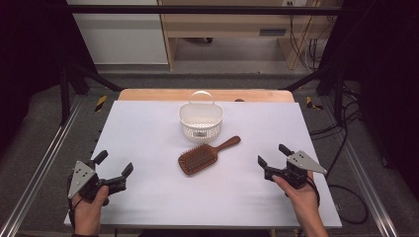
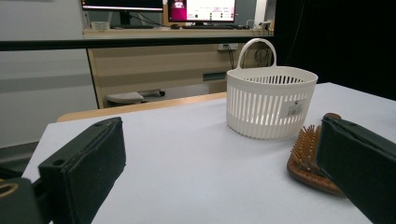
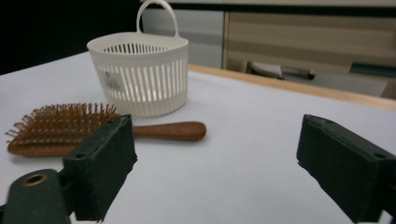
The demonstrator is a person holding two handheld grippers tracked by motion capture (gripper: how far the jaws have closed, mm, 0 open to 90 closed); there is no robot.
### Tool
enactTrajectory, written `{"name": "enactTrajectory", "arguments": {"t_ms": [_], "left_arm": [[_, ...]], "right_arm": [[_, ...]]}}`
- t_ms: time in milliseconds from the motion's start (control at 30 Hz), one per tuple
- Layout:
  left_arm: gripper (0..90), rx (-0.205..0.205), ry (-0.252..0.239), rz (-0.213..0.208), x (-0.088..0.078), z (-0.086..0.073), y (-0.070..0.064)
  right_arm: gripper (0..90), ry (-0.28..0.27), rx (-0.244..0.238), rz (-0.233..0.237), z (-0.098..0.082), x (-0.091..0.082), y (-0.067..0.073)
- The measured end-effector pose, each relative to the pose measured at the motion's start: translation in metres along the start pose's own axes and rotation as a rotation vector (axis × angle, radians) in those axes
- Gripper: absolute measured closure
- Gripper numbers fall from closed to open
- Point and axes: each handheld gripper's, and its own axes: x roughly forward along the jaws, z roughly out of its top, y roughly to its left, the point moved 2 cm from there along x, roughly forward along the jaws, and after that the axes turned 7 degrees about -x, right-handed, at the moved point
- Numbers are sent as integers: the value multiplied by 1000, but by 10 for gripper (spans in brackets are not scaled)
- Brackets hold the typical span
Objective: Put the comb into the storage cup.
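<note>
Left gripper [image 1: 114, 170] and right gripper [image 1: 273, 154] are resting spread and empty, flanking the hairbrush [image 1: 204, 156], which is lying bristles-up just in front of the basket [image 1: 200, 120] on the bench [image 1: 148, 133], apparently staged for pickup.

One hairbrush [image 1: 201, 159], one basket [image 1: 200, 121], two grippers: left gripper [image 1: 114, 171], right gripper [image 1: 273, 155].
</note>
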Motion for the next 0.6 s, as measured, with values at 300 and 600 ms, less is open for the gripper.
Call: {"name": "enactTrajectory", "arguments": {"t_ms": [300, 600], "left_arm": [[19, 5, 2, 6, 1, 0, 0], [20, 16, 9, 2, 2, -1, -2]], "right_arm": [[277, 48, -3, 21, -1, 1, 4], [533, 85, -14, 25, 0, 8, 9]]}}
